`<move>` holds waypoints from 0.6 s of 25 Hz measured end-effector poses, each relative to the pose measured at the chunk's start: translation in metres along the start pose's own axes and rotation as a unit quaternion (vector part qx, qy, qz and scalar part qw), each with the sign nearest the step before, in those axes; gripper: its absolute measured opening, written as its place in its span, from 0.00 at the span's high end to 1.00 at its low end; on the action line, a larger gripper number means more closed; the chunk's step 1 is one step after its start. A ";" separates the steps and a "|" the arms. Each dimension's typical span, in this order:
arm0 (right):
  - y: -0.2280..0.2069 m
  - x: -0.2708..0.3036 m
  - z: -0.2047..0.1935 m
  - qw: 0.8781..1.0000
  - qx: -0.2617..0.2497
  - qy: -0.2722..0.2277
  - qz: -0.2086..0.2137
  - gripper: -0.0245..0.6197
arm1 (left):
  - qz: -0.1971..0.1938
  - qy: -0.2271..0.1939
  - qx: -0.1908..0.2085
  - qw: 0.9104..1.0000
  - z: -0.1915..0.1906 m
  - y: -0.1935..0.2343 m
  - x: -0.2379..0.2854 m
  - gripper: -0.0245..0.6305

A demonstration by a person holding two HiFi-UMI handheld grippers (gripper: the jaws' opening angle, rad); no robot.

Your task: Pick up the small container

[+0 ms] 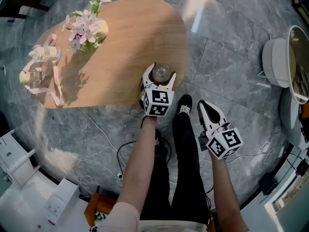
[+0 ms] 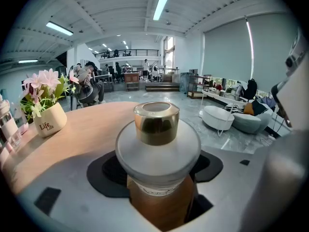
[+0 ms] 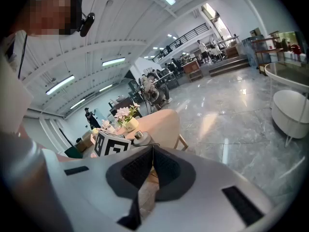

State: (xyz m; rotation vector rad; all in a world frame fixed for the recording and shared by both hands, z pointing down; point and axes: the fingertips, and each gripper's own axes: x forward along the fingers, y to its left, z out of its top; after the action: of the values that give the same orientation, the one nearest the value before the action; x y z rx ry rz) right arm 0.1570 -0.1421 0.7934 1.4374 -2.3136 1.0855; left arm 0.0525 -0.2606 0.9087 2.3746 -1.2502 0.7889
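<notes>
Where the wooden table point(image 1: 125, 47) ends at its left, a cluster of pale pink bottles and straps point(image 1: 41, 66) sits near the edge. Right of these, toward the table's far side, a cream flower pot point(image 1: 87, 28) holds pink blossoms. At the table's near right edge, the left gripper point(image 1: 160, 77) has its two jaws closed against the sides of the small container point(image 2: 157, 149). The container stands upright between them, with an amber-brown body, a wide frosted white shoulder and a gold cap point(image 2: 156, 122) on top. Whether its base touches the table top cannot be told from either view. The head view places the container over the table's rim, well apart from the flower pot. Right of the table and off it, the right gripper point(image 1: 205, 108) is held over the grey stone floor point(image 1: 227, 57), beside the person's black shoe point(image 1: 184, 103). Its jaws are pressed together with nothing between them. In the right gripper view the table and the left gripper's marker cube point(image 3: 112, 144) lie beyond the jaw tips. Farthest right of the table, a white round seat point(image 1: 276, 62) stands on the floor.
</notes>
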 end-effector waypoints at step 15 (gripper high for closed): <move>0.084 -0.029 0.076 0.999 -0.045 -0.029 -0.004 0.85 | -0.018 0.005 -0.029 0.999 0.071 -0.012 -0.103 0.45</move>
State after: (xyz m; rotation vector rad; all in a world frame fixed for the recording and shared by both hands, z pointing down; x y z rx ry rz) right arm 0.1160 -0.1529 0.6844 1.4623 -2.3603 0.9370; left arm 0.0379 -0.2253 0.7894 2.3387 -1.2053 0.7424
